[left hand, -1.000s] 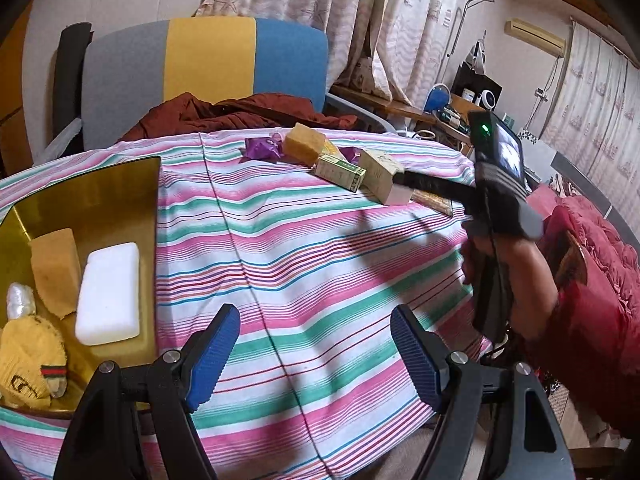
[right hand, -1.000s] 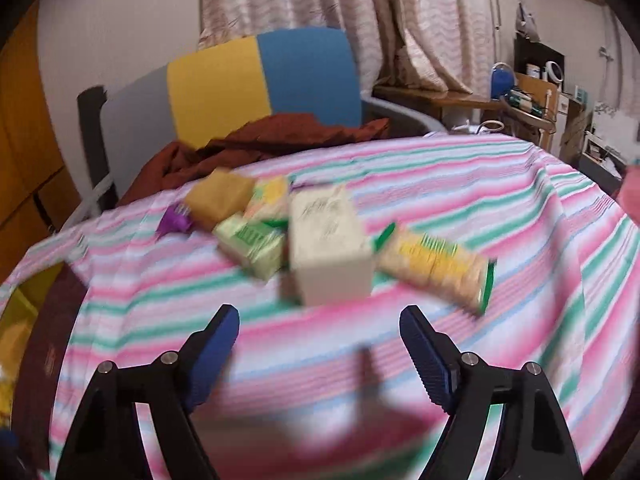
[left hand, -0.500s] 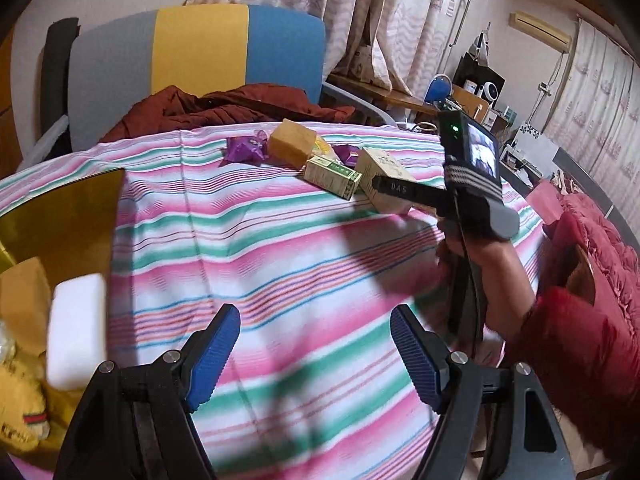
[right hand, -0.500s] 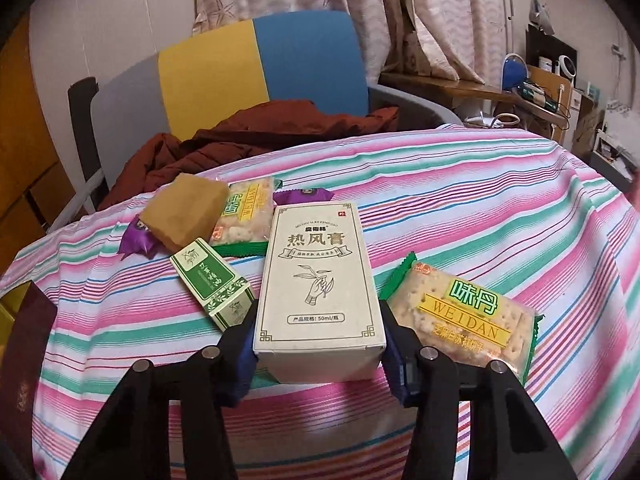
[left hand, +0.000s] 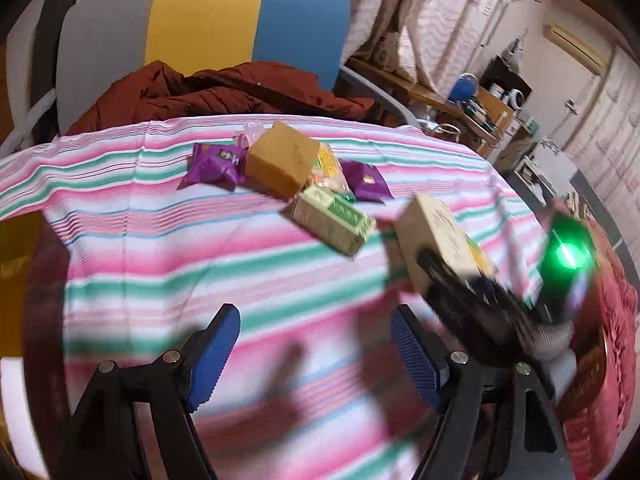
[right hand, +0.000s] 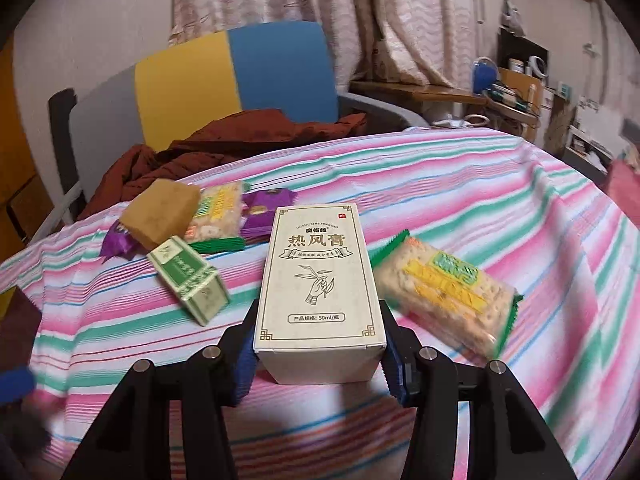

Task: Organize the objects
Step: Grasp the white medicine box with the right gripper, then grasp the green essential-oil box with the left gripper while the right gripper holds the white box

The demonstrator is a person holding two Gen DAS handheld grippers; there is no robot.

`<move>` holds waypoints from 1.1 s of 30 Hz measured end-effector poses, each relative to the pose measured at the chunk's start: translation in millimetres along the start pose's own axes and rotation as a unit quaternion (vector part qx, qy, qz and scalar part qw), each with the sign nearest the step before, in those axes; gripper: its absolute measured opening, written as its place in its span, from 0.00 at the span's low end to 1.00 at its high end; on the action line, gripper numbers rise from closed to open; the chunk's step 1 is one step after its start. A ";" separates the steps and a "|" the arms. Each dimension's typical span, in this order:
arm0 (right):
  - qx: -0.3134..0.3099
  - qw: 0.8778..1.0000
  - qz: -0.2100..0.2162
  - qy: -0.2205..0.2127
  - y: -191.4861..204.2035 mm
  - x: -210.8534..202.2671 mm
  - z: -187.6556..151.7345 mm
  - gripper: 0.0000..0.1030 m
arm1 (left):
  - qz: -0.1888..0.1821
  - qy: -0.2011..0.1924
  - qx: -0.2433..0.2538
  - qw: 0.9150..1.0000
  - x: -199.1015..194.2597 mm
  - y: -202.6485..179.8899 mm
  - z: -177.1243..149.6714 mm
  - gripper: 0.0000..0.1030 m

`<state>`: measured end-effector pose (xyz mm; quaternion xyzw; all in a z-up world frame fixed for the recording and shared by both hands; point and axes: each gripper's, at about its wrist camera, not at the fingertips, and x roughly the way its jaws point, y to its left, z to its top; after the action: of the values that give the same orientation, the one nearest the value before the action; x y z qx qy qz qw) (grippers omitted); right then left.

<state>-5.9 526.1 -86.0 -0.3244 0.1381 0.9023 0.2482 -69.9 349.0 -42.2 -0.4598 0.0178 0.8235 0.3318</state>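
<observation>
Box [right hand: 320,280] clamped at near end by right tongs [right hand: 320,364]; left tongs [left hand: 316,354] gape, empty. Risk: far end droops, slips out.

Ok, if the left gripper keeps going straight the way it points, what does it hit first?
Probably the bare striped tablecloth: the open left gripper tilts down at empty cloth. The green box lies beyond, slightly right; depth is unclear in the blur.

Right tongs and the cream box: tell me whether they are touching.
Touching. The right wrist view shows the right tongs with both blue pads pressed flat against the sides of the cream box, no gap on either side.
</observation>
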 end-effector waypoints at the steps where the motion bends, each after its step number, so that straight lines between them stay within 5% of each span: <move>1: 0.007 1.000 -0.005 -0.003 -3.4 -0.6 -0.4 0.51 | 0.002 0.002 -0.007 1.000 6.8 -0.9 6.9 0.77; 11: 0.033 0.999 -0.007 -0.020 -13.4 -1.1 -2.8 0.51 | 0.015 0.046 -0.078 0.996 80.8 -17.2 65.4 0.77; 17: 0.050 0.999 -0.002 -0.005 -20.3 6.9 -4.4 0.51 | 0.044 0.074 -0.059 0.995 107.4 -21.3 71.4 0.76; 32: 0.057 0.998 0.008 -0.010 -22.4 5.0 -6.5 0.51 | 0.110 -0.006 0.013 0.994 74.5 1.1 46.4 0.75; 33: 0.057 0.998 0.008 -0.010 -22.1 4.8 -6.7 0.51 | 0.124 -0.012 0.029 0.992 76.8 -1.4 45.5 0.69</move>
<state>6.1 543.6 -96.1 -0.2993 0.1892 0.8982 0.2604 -130.4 406.1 -74.6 -0.4347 0.0946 0.8627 0.2408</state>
